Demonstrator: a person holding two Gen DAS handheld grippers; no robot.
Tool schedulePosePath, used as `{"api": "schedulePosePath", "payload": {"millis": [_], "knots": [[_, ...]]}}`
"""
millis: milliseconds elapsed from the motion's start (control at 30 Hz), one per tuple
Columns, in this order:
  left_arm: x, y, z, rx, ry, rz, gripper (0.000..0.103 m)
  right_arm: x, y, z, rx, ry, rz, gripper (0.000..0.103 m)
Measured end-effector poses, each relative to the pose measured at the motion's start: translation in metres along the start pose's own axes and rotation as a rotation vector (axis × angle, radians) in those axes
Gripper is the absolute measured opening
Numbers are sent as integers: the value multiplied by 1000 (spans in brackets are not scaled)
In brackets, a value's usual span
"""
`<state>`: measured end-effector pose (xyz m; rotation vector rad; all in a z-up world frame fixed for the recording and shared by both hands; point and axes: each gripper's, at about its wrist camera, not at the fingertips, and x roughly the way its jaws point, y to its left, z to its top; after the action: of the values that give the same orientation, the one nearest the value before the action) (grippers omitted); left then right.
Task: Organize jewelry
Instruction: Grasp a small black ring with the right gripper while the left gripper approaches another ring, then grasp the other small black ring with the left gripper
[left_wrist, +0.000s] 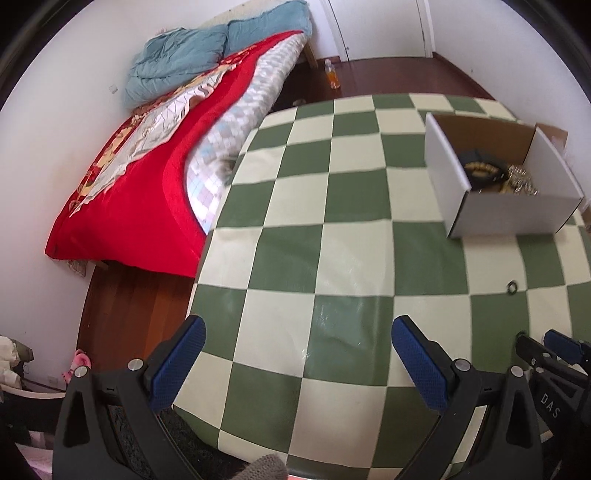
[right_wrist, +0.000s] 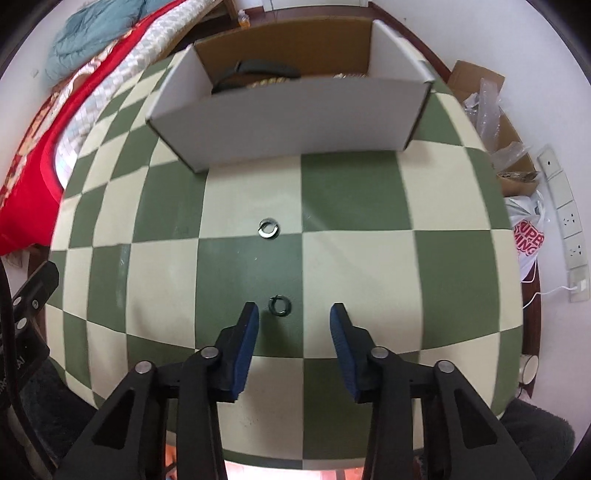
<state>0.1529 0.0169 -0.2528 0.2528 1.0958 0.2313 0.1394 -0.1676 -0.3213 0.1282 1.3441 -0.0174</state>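
A small dark ring (right_wrist: 279, 305) lies on the green-and-cream checked tablecloth (right_wrist: 354, 266), just ahead of my right gripper (right_wrist: 293, 314), which is open with nothing between its fingers. Farther on lies a silver ring (right_wrist: 268, 228). Behind it stands an open white cardboard box (right_wrist: 295, 114) holding gold jewelry and a dark item. In the left wrist view the box (left_wrist: 517, 210) is at the right with gold pieces (left_wrist: 521, 181) inside, and a dark ring (left_wrist: 512, 286) lies on the cloth. My left gripper (left_wrist: 295, 332) is open and empty over the table's left part.
A bed with a red blanket (left_wrist: 147, 177) and a blue quilt (left_wrist: 177, 55) runs along the table's left side. Cardboard and plastic bags (right_wrist: 517, 158) sit right of the table by wall sockets. A bottle (left_wrist: 333, 75) stands on the wooden floor.
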Motion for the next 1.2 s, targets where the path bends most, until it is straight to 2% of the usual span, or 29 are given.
{"api": "schedulePosePath", "payload": {"millis": [167, 233, 400, 600, 900, 967, 1067, 1200], "knots": [[10, 1, -2, 7, 18, 1, 103, 4, 13, -2, -59, -21, -52, 29], [14, -1, -2, 7, 30, -3, 103, 4, 18, -3, -81, -30, -59, 12], [13, -5, -4, 19, 33, -5, 103, 2, 22, -3, -99, -43, -61, 12], [9, -19, -3, 38, 41, -33, 103, -7, -4, -4, -35, -48, -32, 12], [8, -88, 14, 116, 124, -262, 101, -28, -84, -2, 151, -96, -14, 12], [12, -107, 19, 141, 143, -301, 93, -29, -102, -2, 196, -101, -5, 12], [17, -130, 25, 170, 174, -339, 85, -27, -118, 1, 237, -102, 3, 12], [26, -150, 31, 186, 199, -353, 84, -26, -127, 7, 261, -107, 8, 12]]}}
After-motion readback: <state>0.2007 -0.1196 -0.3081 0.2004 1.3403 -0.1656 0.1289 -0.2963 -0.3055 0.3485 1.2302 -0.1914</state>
